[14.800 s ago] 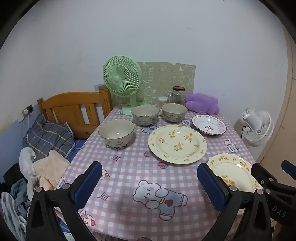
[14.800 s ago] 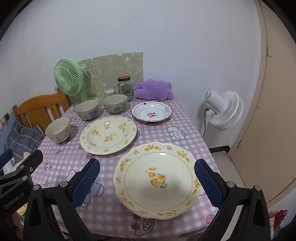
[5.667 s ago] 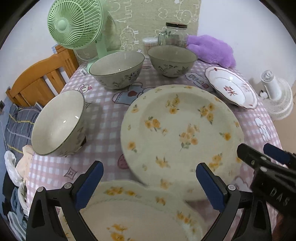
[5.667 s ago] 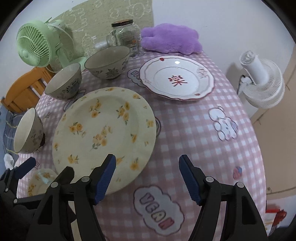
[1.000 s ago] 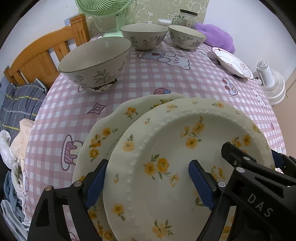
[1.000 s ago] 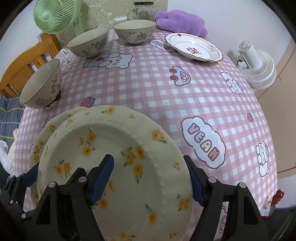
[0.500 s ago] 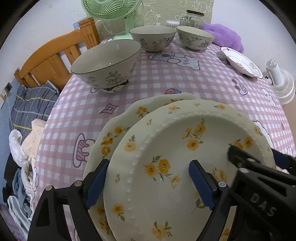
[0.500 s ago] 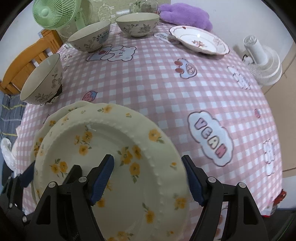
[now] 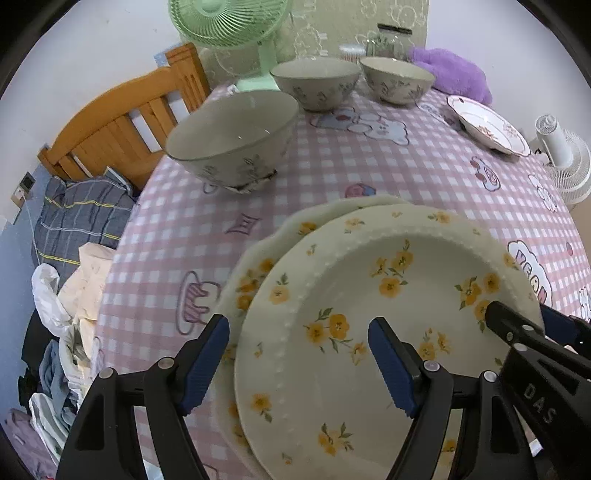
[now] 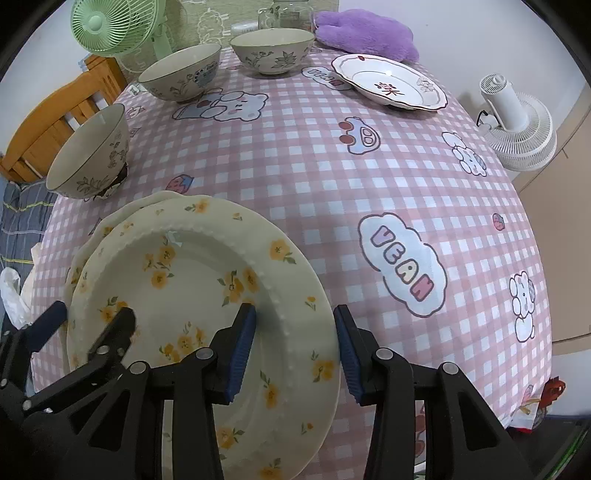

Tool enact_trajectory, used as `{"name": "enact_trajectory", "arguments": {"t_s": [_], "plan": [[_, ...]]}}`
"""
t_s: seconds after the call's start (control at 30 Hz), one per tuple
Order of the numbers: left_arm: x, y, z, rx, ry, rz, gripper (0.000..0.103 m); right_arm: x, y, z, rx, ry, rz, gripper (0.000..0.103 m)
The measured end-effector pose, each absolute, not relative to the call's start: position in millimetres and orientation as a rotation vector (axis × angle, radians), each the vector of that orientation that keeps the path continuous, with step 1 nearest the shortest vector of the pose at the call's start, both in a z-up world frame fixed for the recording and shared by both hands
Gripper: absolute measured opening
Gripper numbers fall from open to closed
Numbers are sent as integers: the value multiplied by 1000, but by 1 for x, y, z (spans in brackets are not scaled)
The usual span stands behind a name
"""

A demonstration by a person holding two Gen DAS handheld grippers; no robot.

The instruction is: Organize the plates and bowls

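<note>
A large cream plate with yellow flowers (image 9: 388, 295) (image 10: 192, 280) lies on top of a scalloped cream plate (image 9: 258, 266) (image 10: 107, 229) at the table's near edge. My left gripper (image 9: 297, 358) straddles the top plate's left rim, jaws apart. My right gripper (image 10: 295, 343) straddles its right rim, jaws apart. Three patterned bowls (image 9: 232, 140) (image 9: 314, 83) (image 9: 397, 81) stand at the left and back. A white plate with red trim (image 10: 388, 81) sits at the back right.
A green fan (image 9: 229, 22), a glass jar (image 9: 388, 37) and a purple plush (image 10: 365, 33) stand along the wall. A wooden bed frame (image 9: 110, 125) with clothes lies left of the table. A white floor fan (image 10: 517, 122) stands to the right.
Both grippers' jaws have narrowed around the top plate's rims since half a second ago. The plate stack sits in the same place near the table's front edge.
</note>
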State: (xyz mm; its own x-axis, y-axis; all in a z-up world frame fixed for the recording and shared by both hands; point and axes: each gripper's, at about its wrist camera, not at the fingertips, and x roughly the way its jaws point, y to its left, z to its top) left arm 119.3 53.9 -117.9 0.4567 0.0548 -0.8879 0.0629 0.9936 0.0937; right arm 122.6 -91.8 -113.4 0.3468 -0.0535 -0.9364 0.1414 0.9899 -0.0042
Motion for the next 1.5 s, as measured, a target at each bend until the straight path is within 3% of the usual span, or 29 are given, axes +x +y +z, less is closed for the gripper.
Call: {"name": "enact_trajectory", "arguments": {"t_s": [0.47, 0.7, 1.1, 1.23, 1.5], "plan": [[120, 65, -122, 122, 1109, -46, 78, 129, -73, -120, 59, 1213, -147, 51], [119, 69, -121, 129, 1113, -51, 85, 128, -76, -119, 91, 1215, -138, 53], [115, 54, -69, 115, 992, -162, 93, 116, -78, -60, 150, 1077, -96, 55], [119, 47, -50, 81, 971, -162, 92, 115, -84, -37, 148, 1032, -105, 70], [121, 15, -33, 92, 940, -180, 90, 114, -102, -13, 105, 958, -107, 81]]}}
